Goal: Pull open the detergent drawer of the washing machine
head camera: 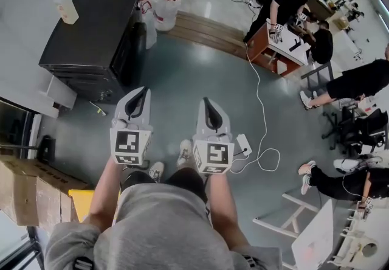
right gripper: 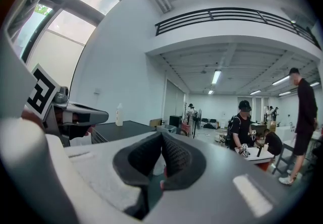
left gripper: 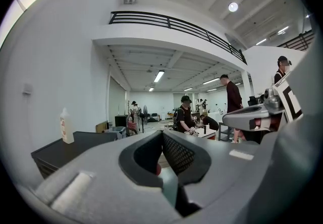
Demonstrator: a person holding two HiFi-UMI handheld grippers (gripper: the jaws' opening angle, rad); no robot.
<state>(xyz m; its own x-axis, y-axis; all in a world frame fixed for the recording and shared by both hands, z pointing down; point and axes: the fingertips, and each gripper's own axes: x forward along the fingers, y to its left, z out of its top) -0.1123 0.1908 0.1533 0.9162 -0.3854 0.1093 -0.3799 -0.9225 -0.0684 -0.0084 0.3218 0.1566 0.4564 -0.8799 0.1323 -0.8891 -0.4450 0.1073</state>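
Holding the left tool [head camera: 141,95] and the right tool [head camera: 208,109] side by side at waist height, roughly level and aimed ahead over the bare floor [head camera: 182,74], the person looks, as a judgement, to be on approach and not yet at work. Nothing is within reach of either one. Both are clenched on nothing. In the left gripper view the pads of the left tool [left gripper: 162,134] meet at their tips with only air below, and the right tool [right gripper: 162,134] shows the same in the right gripper view. That suits carrying, though a pull on a drawer front would probably call for opening one first. The detergent drawer cannot be made out in any view. The likeliest host is the dark box-shaped machine [head camera: 91,31] with a white bottle [head camera: 65,8] on top. It stands ahead and to the left of the left tool, well apart from both, its front face turned only partly toward the person. People around a desk [head camera: 285,50] are far off to the right.
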